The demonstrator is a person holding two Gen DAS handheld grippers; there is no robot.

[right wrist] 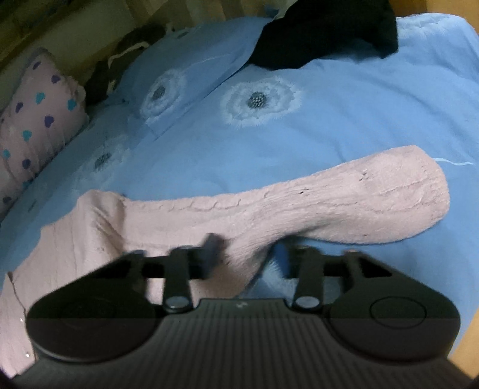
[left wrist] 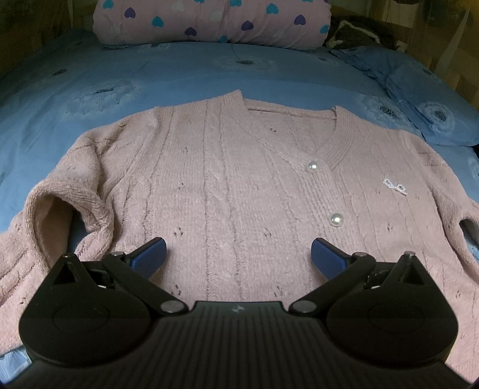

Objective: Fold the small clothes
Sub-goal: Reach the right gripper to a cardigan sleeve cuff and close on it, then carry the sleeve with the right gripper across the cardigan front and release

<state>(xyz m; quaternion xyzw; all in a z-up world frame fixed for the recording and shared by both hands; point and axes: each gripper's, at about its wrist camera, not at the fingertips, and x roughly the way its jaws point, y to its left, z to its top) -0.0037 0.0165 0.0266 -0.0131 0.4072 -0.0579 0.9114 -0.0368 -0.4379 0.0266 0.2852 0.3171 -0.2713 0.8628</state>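
Cardigan (left wrist: 227, 191), pink knit, lies face up and flat on the blue bed (left wrist: 89, 77), one garment only, its neckline toward the heart-print pillow (left wrist: 209, 21) at the far end. On its left, one sleeve (left wrist: 60, 215) is bent back on itself beside the body, the cuff opening showing. The left gripper (left wrist: 238, 254) hovers over the lower middle of the body, jaws spread wide with nothing between them; its blue fingers (left wrist: 151, 254) sit just above the knit, and whether they touch cannot be told. Two pearl buttons (left wrist: 312, 165) run down the placket, with one small sparkly bow (left wrist: 395, 186) to their right. Further right, the other sleeve (right wrist: 344, 203) stretches out from the shoulder across the bed, its long axis running sideways in front of the right gripper (right wrist: 248, 251), cuff at the far right. That gripper is blurred; its jaws seem set apart around the sleeve near the armpit, but whether they pinch the fabric cannot be told. The right gripper is clearly the nearer one to this straight sleeve, so the next fold probably means carrying that sleeve leftward over the body. One dark garment (right wrist: 326, 30) lies well apart at the bed's far edge.
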